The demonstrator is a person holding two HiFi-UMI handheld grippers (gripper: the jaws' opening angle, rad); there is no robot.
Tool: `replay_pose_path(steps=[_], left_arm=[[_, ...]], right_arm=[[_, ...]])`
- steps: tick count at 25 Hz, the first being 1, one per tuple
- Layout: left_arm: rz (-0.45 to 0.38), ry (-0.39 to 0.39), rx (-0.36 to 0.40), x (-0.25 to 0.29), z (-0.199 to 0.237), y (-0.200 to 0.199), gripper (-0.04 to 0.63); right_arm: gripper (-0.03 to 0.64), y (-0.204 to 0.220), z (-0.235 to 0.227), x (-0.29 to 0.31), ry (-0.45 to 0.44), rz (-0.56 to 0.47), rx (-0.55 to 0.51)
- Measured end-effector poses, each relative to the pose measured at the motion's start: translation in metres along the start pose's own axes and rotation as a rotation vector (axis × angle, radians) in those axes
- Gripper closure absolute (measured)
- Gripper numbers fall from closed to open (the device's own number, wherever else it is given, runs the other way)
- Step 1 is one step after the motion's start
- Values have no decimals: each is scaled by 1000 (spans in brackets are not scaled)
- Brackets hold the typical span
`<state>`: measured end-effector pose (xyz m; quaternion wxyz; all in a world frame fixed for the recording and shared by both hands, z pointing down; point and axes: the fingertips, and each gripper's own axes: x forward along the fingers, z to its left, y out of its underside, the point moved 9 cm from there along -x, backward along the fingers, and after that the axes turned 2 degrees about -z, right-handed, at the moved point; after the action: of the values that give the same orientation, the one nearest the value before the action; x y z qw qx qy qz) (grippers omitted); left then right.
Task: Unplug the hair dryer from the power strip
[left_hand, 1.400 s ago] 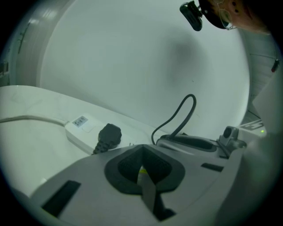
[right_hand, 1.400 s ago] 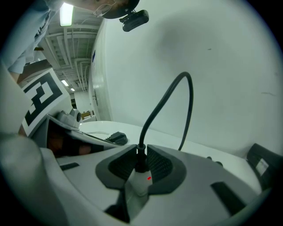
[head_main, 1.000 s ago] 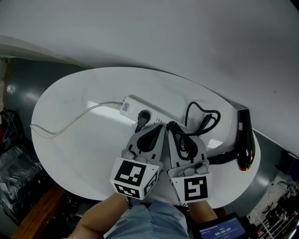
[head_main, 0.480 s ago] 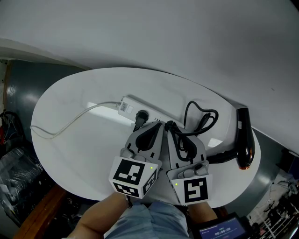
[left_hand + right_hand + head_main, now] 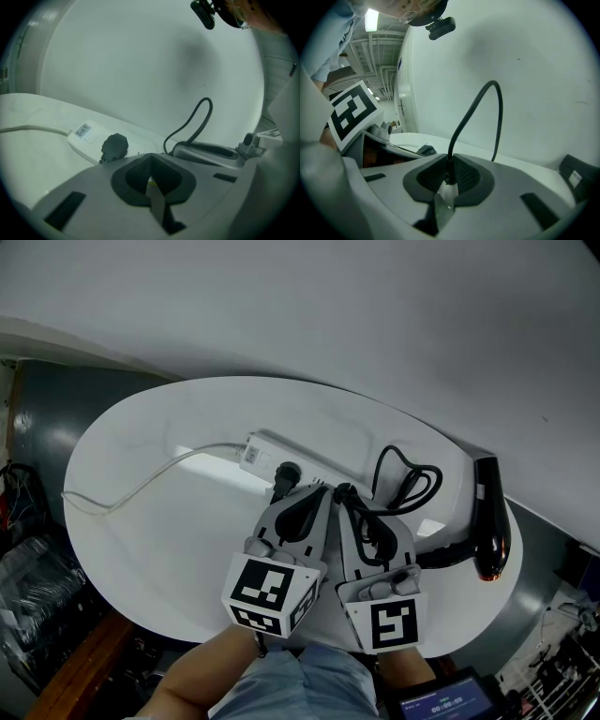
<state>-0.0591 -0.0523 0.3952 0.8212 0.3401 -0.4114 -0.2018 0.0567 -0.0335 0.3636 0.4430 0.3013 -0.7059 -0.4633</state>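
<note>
A white power strip (image 5: 258, 451) lies on the round white table (image 5: 141, 549), with the black plug (image 5: 285, 474) seated in it. The plug's black cord (image 5: 405, 482) loops over to the black hair dryer (image 5: 491, 521) at the table's right edge. My right gripper (image 5: 345, 491) is shut on the cord (image 5: 476, 108); its jaws have just been closing with the cord between the pads. Just short of the plug (image 5: 115, 146), my left gripper (image 5: 314, 488) is shut on nothing. The two grippers sit side by side.
A white supply cable (image 5: 131, 488) runs from the strip to the table's left edge. A pale wall stands close behind the table. Dark clutter (image 5: 28, 568) sits below on the left, and a small screen (image 5: 441, 701) at the bottom right.
Both grippers have stayed where they were. The cord loop beyond the right gripper has shifted very slightly.
</note>
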Motion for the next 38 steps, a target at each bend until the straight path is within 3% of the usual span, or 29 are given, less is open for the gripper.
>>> replay_pose_path(steps=[18,25,28,34,38], left_arm=[[-9,7,16,-1,-3,-3,598],[5,4,-8,3,-3,1,598],[9,0,-3,4,-3,1,598],[9,-17,4,1,-3,-1,598],[6,-27,10,1,-4,-1,598]], right_arm=[[583,-3,4,-7,9,-8,-24],[581,3,-4,-5,-2,-8,13],[580,9,-7,-6,-23,33,-31],[561,4,-5,3,3,-11,16],[526,6,-4,6,23,-7,-22]])
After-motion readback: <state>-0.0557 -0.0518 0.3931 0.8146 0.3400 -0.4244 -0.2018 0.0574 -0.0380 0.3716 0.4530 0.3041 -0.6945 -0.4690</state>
